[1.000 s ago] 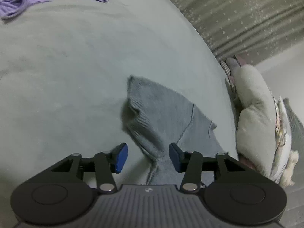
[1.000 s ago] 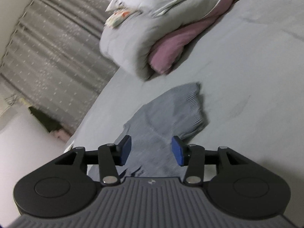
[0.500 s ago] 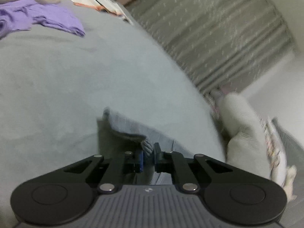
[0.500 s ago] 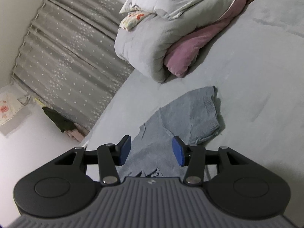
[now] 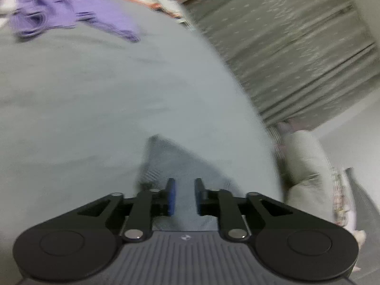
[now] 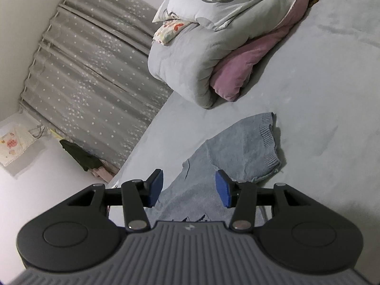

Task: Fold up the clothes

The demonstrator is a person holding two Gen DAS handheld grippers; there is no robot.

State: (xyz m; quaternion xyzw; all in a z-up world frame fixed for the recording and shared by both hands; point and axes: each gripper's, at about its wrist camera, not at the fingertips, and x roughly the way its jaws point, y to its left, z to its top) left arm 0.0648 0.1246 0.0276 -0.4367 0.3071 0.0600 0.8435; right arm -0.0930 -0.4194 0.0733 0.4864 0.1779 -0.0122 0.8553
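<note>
Left gripper (image 5: 184, 196): its jaws have just been opening and now stand a narrow gap apart; the blue pads press on nothing, though knit fabric shows through the gap beneath them. This view is blurred.
Blue-grey knit sweater (image 6: 239, 149): lies on the bed, directly under and ahead of both grippers. In the left wrist view one ribbed cuff or corner (image 5: 156, 152) reaches forward and slightly left of the fingertips.
Purple garment (image 5: 64, 14): crumpled far ahead and to the left of the left gripper, well apart from the sweater.
Bed sheet (image 5: 83, 95): pale grey, filling the space ahead of the left gripper.
Right gripper (image 6: 189, 188): jaws stand moderately open, roughly halfway; the pads touch nothing. The sweater's body lies below the gap, and a sleeve with ribbed cuff (image 6: 268, 137) stretches forward and to the right of the right pad.
Rolled grey quilt (image 6: 190, 66): far ahead of the right gripper, a pink blanket (image 6: 247, 71) tucked against its right side.
Star-dotted curtain (image 6: 95, 76): ahead and to the left, beyond the bed's edge.
</note>
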